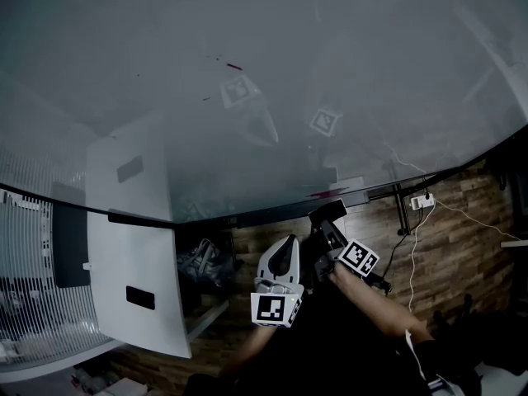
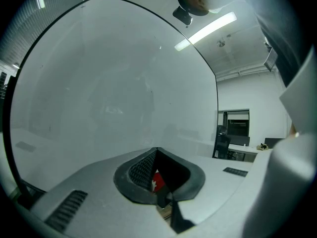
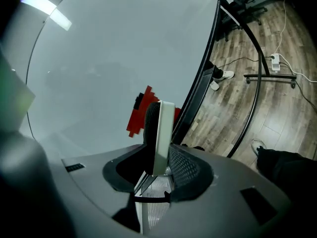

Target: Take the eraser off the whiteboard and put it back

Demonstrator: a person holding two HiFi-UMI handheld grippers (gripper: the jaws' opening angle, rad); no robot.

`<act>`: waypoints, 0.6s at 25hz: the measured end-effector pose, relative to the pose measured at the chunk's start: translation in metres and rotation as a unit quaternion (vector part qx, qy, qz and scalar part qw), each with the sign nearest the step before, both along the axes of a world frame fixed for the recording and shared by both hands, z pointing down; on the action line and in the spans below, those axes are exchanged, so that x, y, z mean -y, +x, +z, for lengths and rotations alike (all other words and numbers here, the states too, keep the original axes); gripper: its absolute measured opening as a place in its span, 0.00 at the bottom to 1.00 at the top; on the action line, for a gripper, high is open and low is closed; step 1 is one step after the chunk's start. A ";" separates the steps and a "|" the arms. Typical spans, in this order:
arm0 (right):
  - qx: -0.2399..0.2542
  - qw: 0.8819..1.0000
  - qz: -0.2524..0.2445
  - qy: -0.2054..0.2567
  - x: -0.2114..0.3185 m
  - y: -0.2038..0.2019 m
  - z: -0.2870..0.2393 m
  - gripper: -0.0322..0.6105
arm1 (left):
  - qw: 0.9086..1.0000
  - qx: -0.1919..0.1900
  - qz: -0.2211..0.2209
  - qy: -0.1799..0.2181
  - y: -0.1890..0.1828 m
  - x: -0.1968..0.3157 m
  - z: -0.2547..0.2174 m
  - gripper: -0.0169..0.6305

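Observation:
The whiteboard [image 1: 272,81] fills the upper head view, its dark lower rail [image 1: 272,214] running across the middle. My right gripper [image 1: 330,221] is shut on the eraser [image 3: 159,133], a slab with a white back and dark felt, standing on edge between the pads. The eraser [image 1: 327,210] is close to the board's lower rail; I cannot tell whether it touches. A red patch [image 3: 141,110] shows on the board just beyond it. My left gripper [image 1: 281,251] hangs lower and to the left, apart from the board, with its fingertips together and nothing held.
A white panel [image 1: 132,246] leans at the left. On the wooden floor lie a power strip [image 1: 422,200] with cables and a bag [image 1: 202,262]. The board's stand foot [image 3: 270,76] and a shoe [image 3: 220,76] are at the right.

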State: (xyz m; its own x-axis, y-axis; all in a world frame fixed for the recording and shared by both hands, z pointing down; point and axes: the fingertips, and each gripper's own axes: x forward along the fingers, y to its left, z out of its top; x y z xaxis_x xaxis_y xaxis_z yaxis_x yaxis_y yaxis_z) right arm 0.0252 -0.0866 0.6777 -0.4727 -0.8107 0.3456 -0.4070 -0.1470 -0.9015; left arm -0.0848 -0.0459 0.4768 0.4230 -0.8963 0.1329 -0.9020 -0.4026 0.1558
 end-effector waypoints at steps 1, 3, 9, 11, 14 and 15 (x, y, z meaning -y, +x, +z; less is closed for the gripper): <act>0.002 1.000 0.003 -0.005 0.000 0.000 0.003 0.27 | 1.000 0.000 0.000 -0.002 0.000 0.000 0.001 0.03; 0.006 1.000 0.007 -0.012 0.000 0.001 0.009 0.28 | 1.000 0.002 0.002 -0.003 0.000 0.000 0.002 0.03; 0.019 1.000 0.013 -0.019 0.006 -0.001 0.015 0.28 | 1.000 0.000 0.002 -0.011 0.001 0.004 0.004 0.03; 0.022 0.999 0.016 -0.023 0.007 -0.001 0.019 0.28 | 1.000 0.001 0.004 -0.014 0.002 0.004 0.005 0.03; 0.028 0.999 0.021 -0.033 0.008 0.000 0.025 0.28 | 1.000 0.008 0.006 -0.013 0.002 0.005 0.008 0.03; 0.030 0.999 0.022 -0.036 0.009 0.000 0.026 0.28 | 1.000 0.008 0.005 -0.013 0.001 0.006 0.009 0.03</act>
State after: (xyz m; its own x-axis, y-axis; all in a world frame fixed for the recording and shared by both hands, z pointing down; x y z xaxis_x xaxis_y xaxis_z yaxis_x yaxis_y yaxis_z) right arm 0.0248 -0.0953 0.7039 -0.4593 -0.8052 0.3751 -0.3444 -0.2278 -0.9107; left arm -0.0834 -0.0519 0.4856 0.4292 -0.8884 0.1626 -0.9006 -0.4072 0.1522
